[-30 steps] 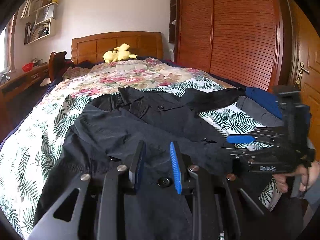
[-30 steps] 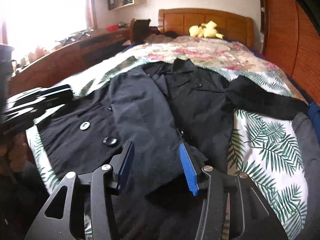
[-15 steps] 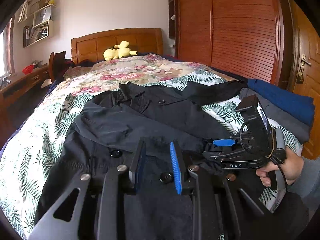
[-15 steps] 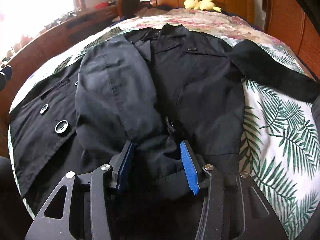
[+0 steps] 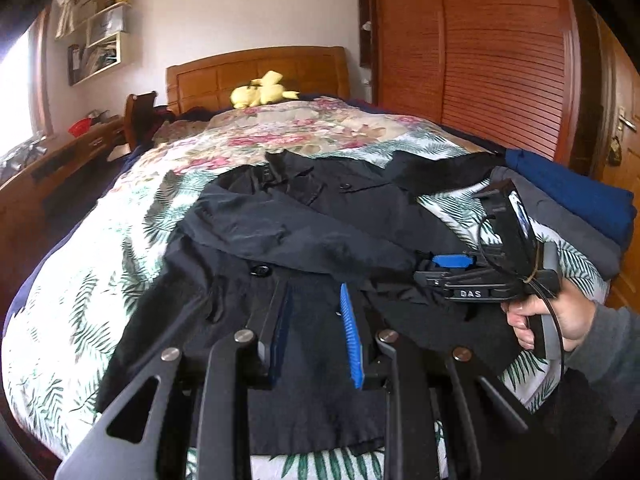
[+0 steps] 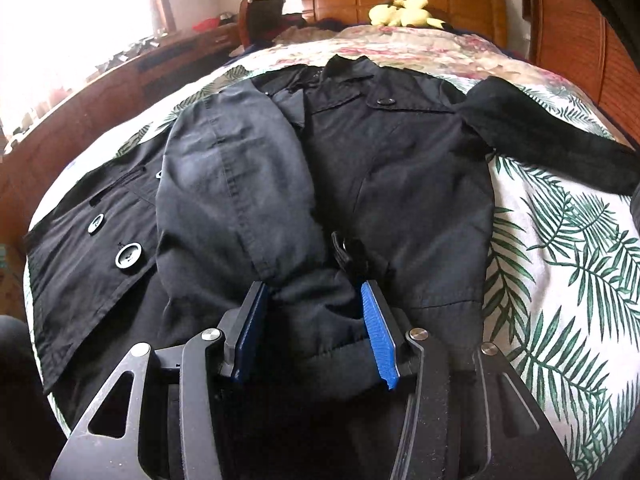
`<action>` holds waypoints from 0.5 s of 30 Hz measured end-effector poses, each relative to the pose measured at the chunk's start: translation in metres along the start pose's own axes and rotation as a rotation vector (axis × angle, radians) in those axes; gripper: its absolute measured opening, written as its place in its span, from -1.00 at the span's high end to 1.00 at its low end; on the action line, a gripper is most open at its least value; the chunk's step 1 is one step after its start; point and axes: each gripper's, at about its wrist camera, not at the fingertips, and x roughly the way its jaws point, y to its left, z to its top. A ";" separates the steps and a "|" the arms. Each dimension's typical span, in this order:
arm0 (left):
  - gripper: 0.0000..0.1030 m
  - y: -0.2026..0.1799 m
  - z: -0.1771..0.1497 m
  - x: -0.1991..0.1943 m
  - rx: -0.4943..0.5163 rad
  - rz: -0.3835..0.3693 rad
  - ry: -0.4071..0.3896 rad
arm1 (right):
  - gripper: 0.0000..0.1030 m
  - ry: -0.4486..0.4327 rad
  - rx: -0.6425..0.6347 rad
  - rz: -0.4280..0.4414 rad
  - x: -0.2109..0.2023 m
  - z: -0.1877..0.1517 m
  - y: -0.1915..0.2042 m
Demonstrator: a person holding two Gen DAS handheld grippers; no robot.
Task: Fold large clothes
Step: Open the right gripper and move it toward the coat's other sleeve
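Jaws on the right gripper sit part open, straddling the cuff end of the left sleeve, which lies folded across the coat; pads are not clearly pressing, so call it open with cloth between. Left gripper has jaws narrowly parted over the hem area, nothing pinched as far as I can tell. Coat lies face up on the bed, collar toward the headboard, other sleeve flung out to the side. Likely step: settling the folded sleeve. To do it well, let the cuff drop flat inside the coat's side edge, smooth toward the shoulder, avoid dragging the front panel or buttons. Then fold the outflung sleeve the same way.
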 end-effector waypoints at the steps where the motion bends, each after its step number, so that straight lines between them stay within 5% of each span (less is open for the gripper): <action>1: 0.56 0.003 0.002 -0.001 -0.012 0.009 -0.006 | 0.05 -0.001 0.002 0.003 0.000 0.000 0.000; 15: 0.55 0.036 0.029 0.077 -0.042 -0.031 -0.057 | 0.05 -0.010 -0.006 -0.007 -0.001 0.000 0.001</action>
